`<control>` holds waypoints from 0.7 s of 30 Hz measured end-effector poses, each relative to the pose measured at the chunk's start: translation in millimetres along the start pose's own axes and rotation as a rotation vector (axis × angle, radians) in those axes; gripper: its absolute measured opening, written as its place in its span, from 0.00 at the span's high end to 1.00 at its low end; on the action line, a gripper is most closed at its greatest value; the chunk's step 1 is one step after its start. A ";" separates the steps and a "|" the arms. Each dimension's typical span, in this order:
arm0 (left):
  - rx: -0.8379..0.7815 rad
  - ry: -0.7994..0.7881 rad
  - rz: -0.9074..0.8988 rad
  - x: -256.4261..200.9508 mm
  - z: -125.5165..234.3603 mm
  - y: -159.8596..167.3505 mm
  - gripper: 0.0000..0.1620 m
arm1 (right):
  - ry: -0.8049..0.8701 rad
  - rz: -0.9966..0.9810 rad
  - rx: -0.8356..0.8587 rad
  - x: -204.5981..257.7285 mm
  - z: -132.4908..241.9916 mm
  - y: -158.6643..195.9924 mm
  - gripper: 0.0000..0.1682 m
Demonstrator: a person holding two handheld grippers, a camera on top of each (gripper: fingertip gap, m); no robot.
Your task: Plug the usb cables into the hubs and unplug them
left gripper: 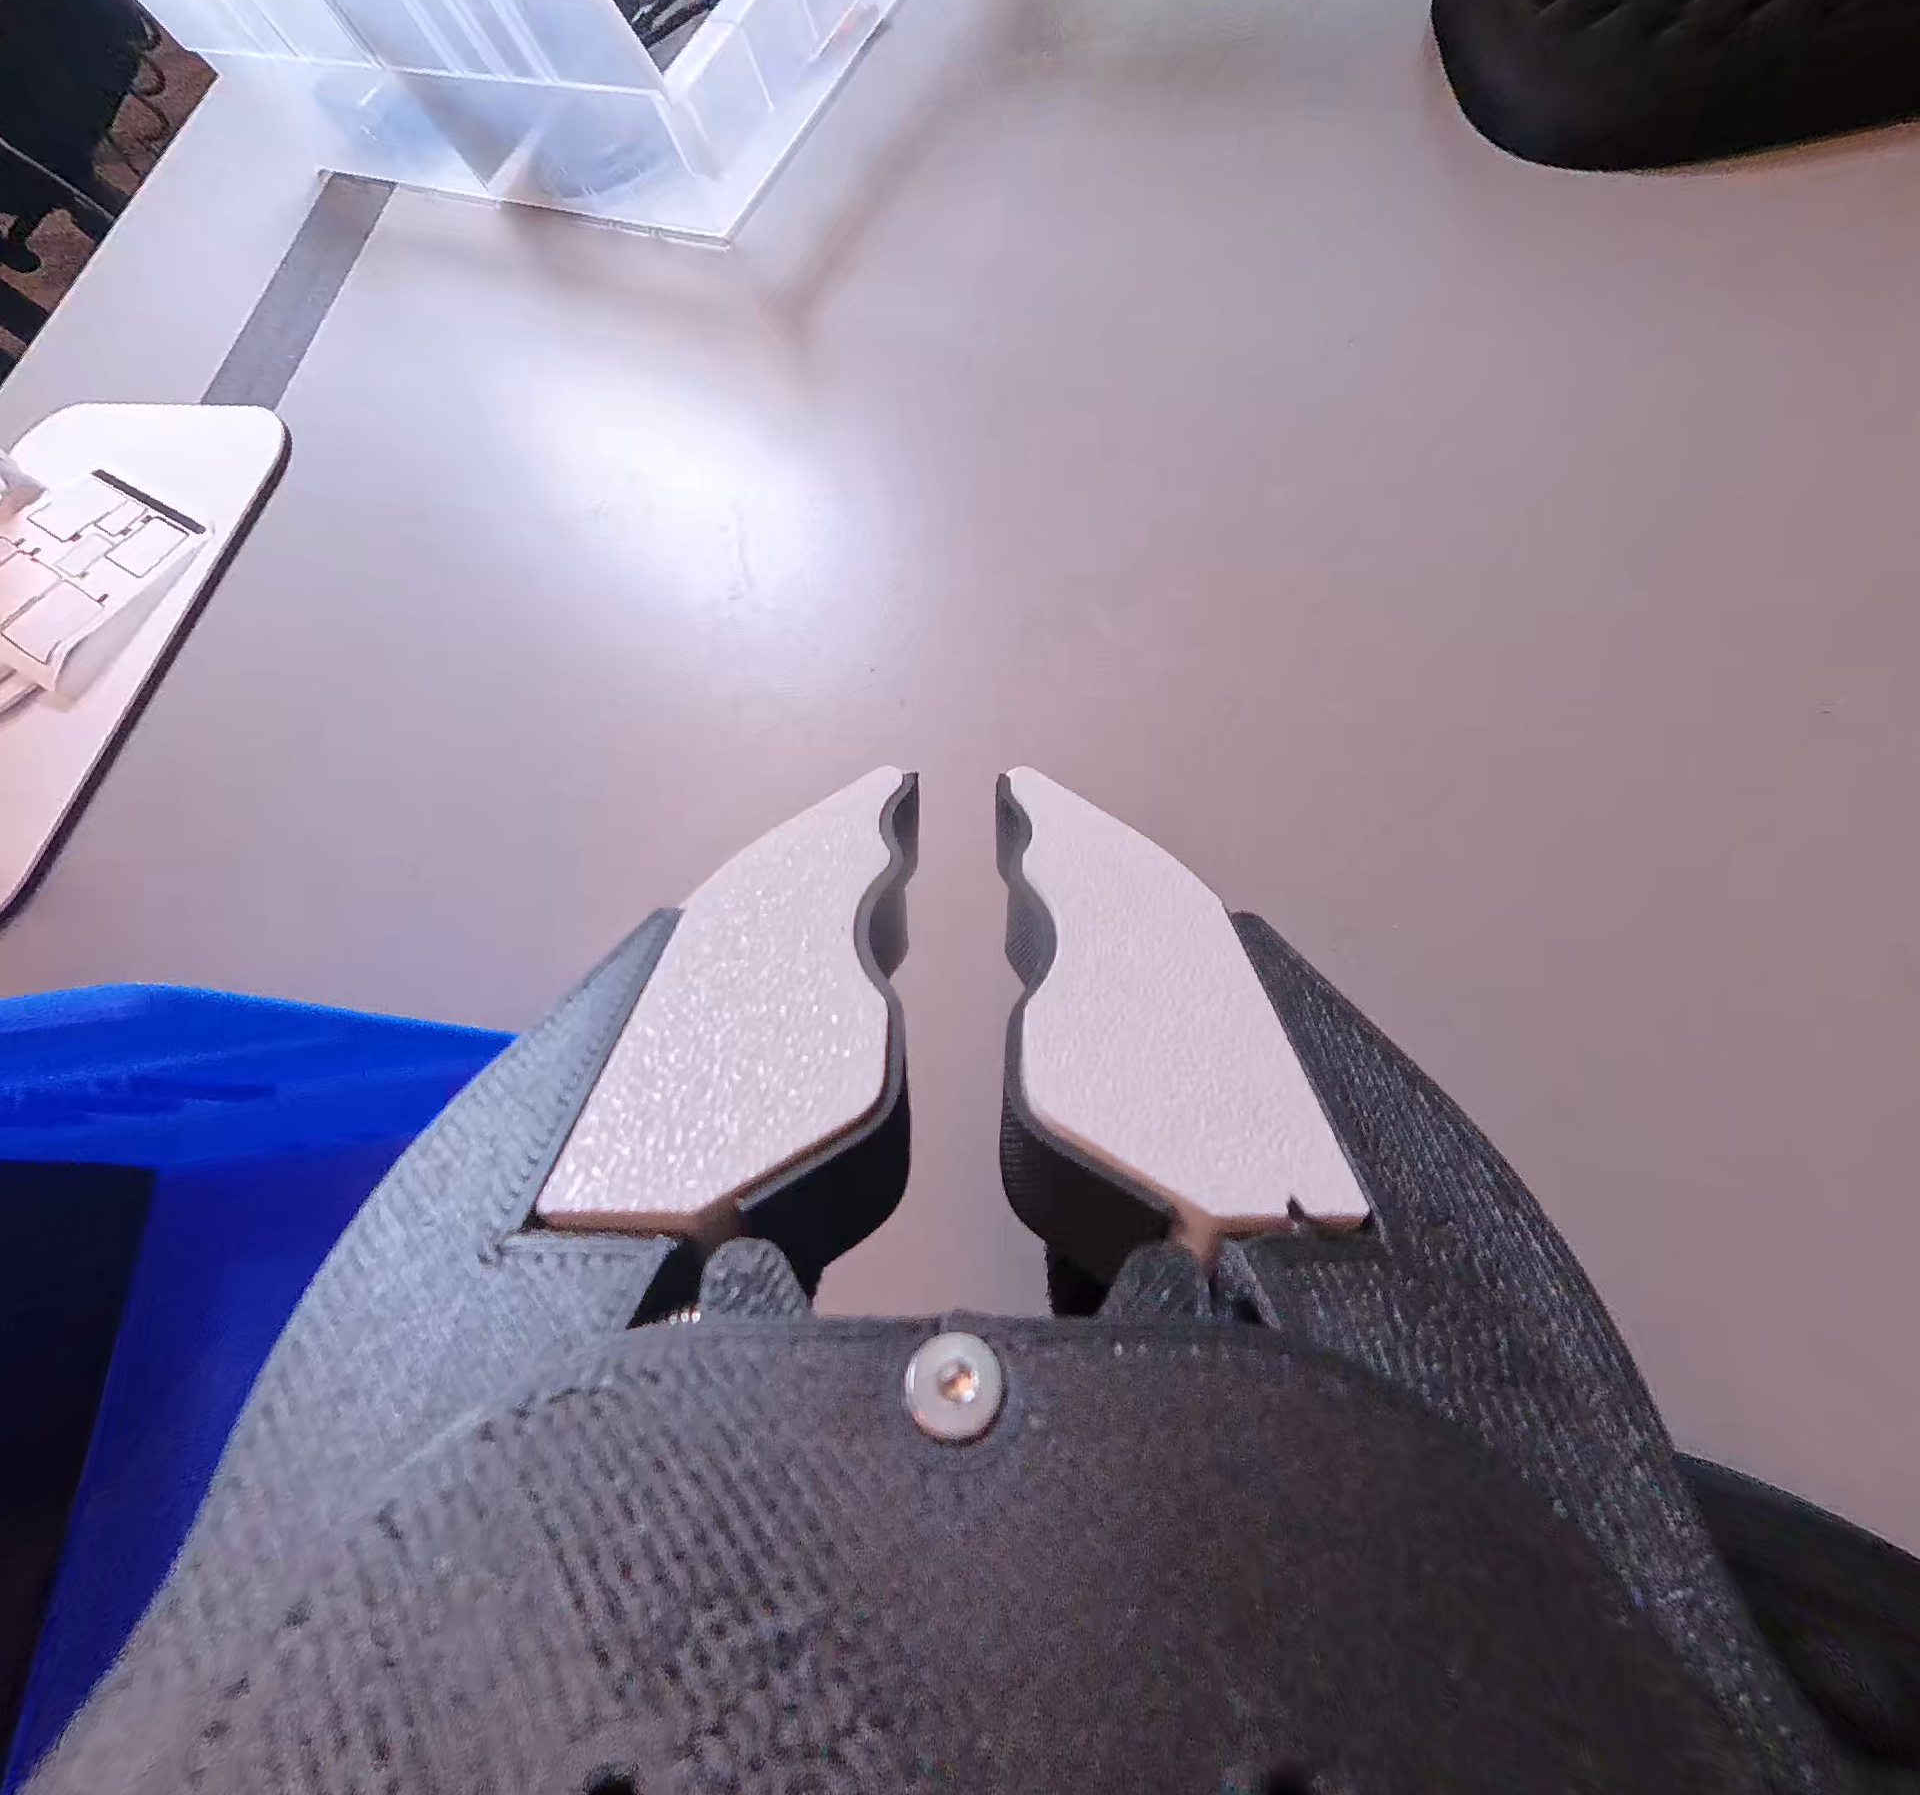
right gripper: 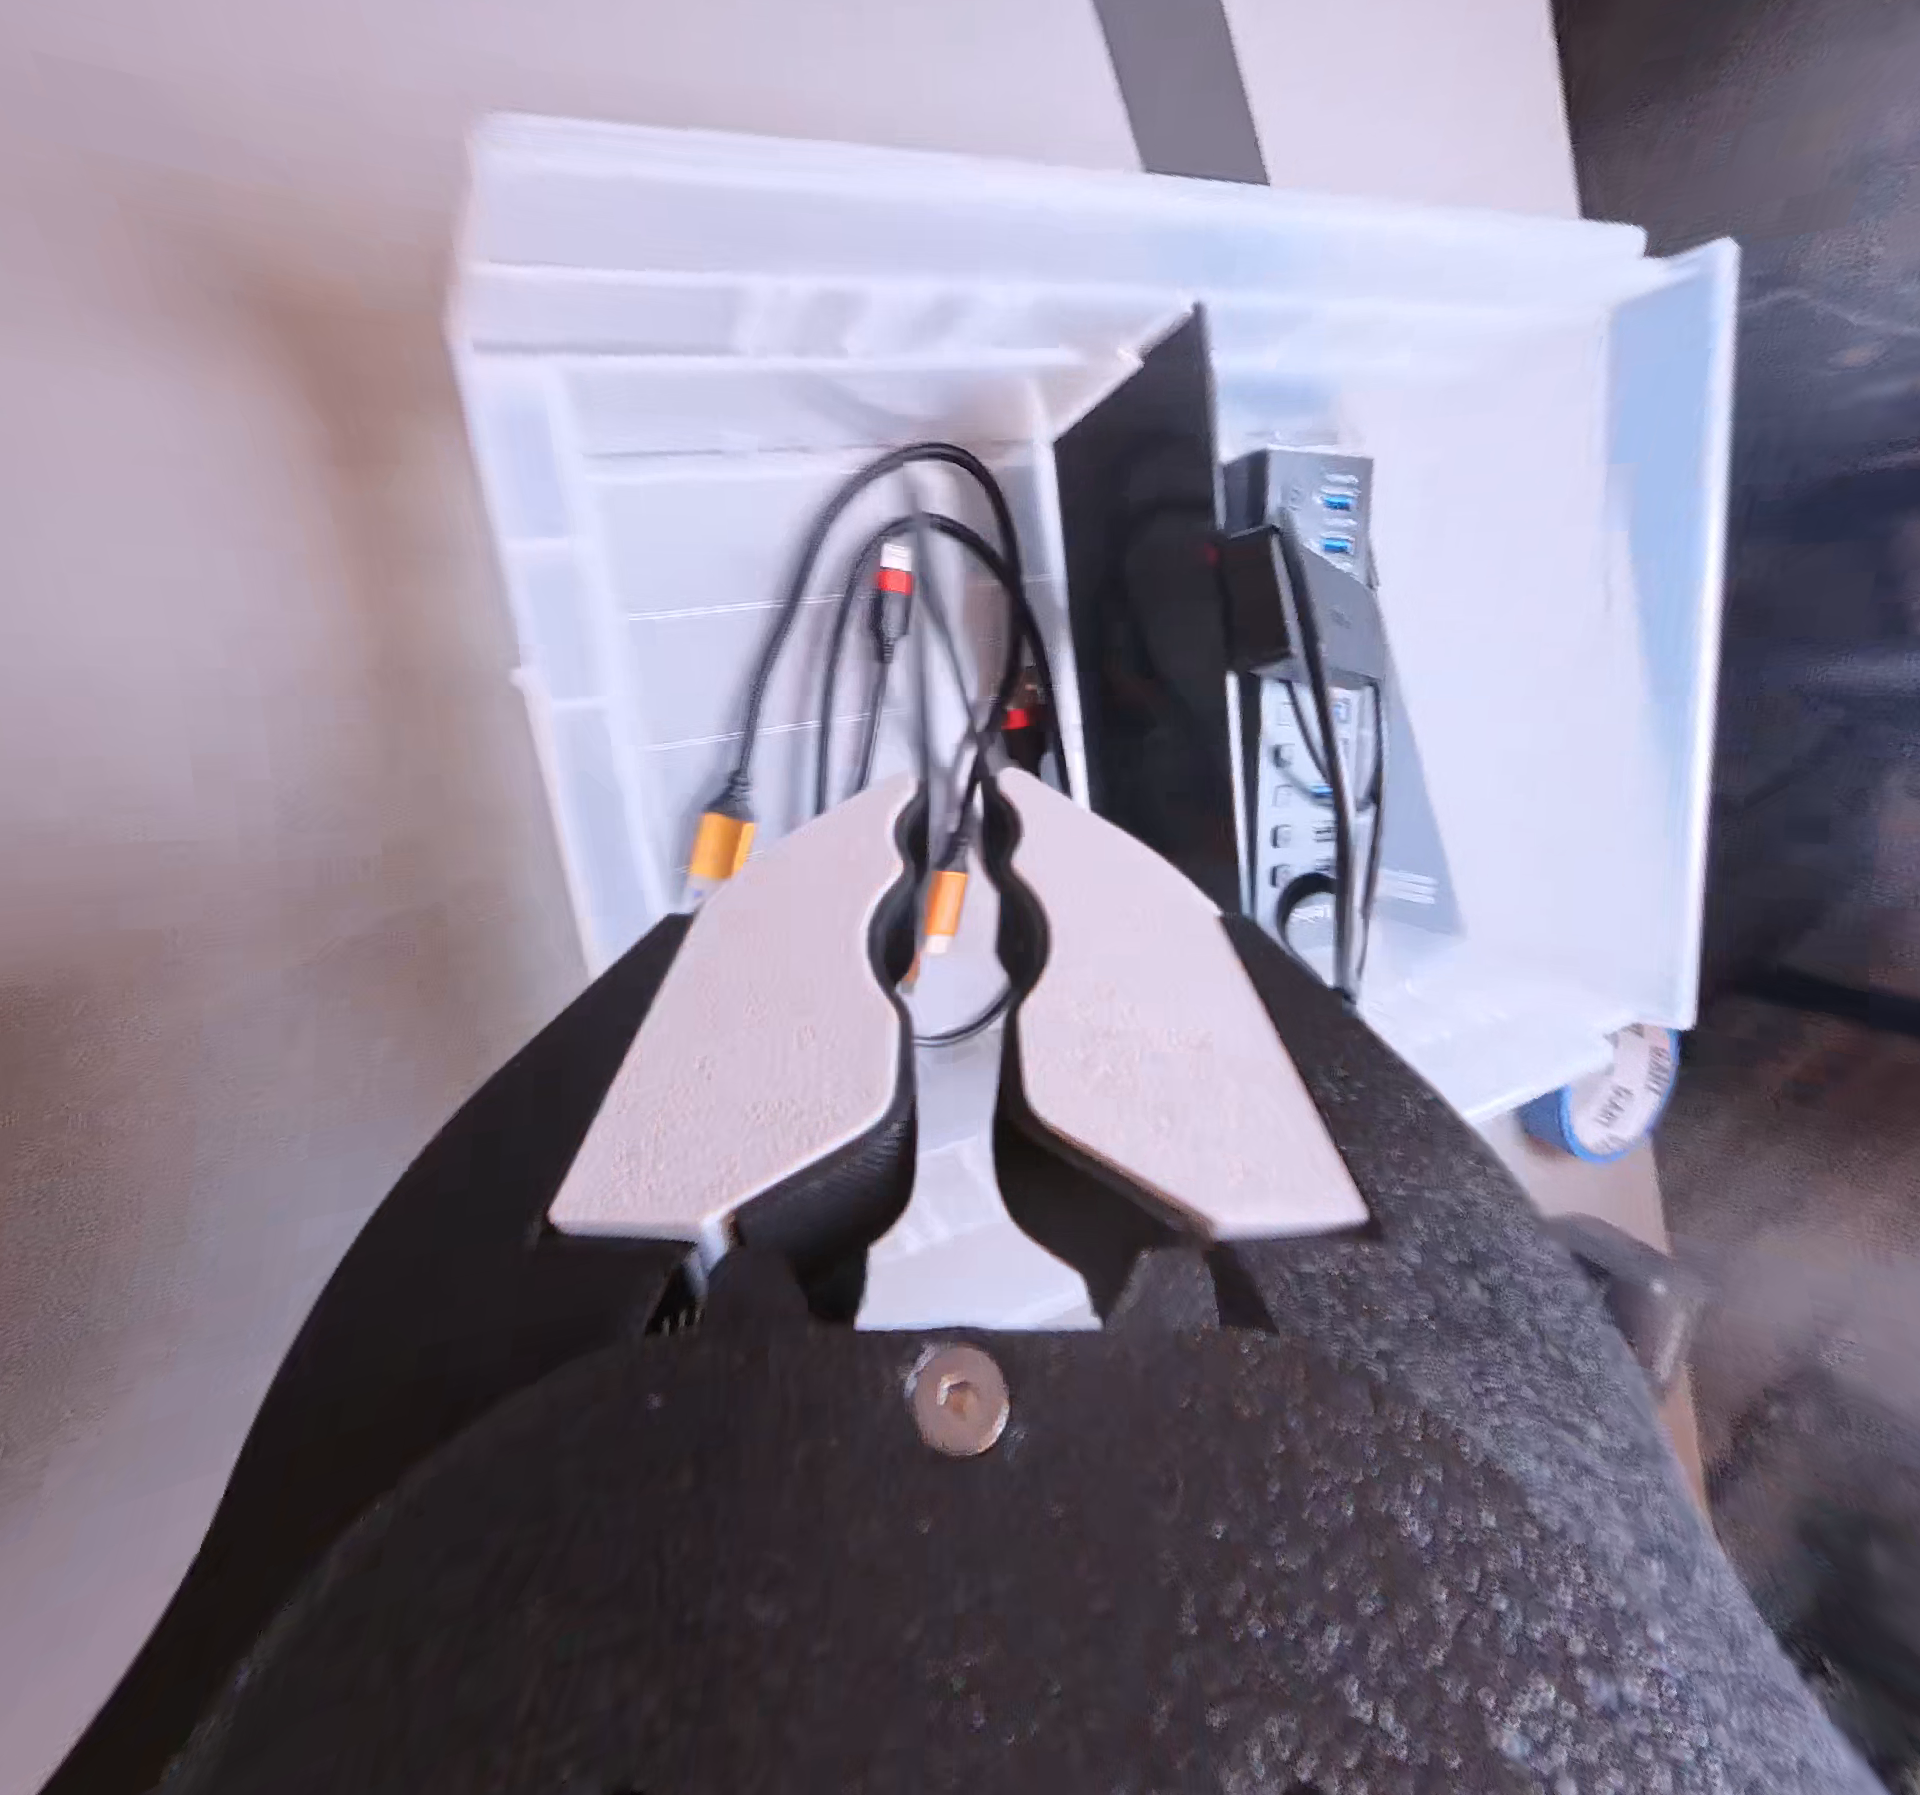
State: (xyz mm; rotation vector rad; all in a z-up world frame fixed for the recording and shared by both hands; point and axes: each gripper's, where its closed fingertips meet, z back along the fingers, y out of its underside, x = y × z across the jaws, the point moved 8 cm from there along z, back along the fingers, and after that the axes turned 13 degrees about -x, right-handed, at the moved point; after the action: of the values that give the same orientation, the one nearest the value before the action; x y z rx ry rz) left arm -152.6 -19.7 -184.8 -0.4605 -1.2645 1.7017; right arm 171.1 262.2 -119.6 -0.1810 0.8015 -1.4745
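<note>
A clear plastic organiser box (right gripper: 1662,602) stands on the table. Its left compartment holds a tangle of black USB cables (right gripper: 935,467) with orange plugs (right gripper: 724,836) and red plugs (right gripper: 894,582). Behind a black divider (right gripper: 1143,550), the right compartment holds a black hub (right gripper: 1320,550) above a silver hub (right gripper: 1299,789). My right gripper (right gripper: 954,795) hovers over the cables with its jaws a narrow gap apart. Cable strands and one orange plug (right gripper: 943,898) show through that gap. My left gripper (left gripper: 957,789) is empty over bare table, jaws also a narrow gap apart. The box shows far off in the left wrist view (left gripper: 727,135).
A blue bin (left gripper: 156,1174) sits at the left gripper's near left. A white board with paper sheets (left gripper: 125,602) lies at the left edge, and a black cushioned seat (left gripper: 1704,10) is at the far right. A blue tape roll (right gripper: 1605,1091) lies by the box's corner. The tips of one gripper are about 35 cm away from the tips of the other.
</note>
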 end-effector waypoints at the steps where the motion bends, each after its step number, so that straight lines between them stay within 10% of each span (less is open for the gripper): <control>1: 0.001 -0.001 0.001 0.3 0.1 0.4 0.91 | 0.020 -0.009 0.000 -2.4 -5.2 1.0 0.90; 13: 0.091 -0.281 0.012 39.6 57.3 -0.2 0.85 | -0.052 0.027 -0.034 57.0 7.1 -3.9 0.79; 18: 0.469 -0.334 0.134 64.7 82.7 50.2 0.67 | -0.076 0.105 0.120 77.7 -10.1 14.2 0.74; 21: 0.653 -0.302 0.060 68.3 68.2 76.2 0.79 | -0.072 0.118 0.186 72.9 -27.4 18.7 0.71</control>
State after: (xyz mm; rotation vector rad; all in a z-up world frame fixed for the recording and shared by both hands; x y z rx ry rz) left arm -271.5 -1.5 -210.4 0.1538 -0.8198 2.1620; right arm 162.9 207.1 -177.1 -0.0451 0.6034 -1.4145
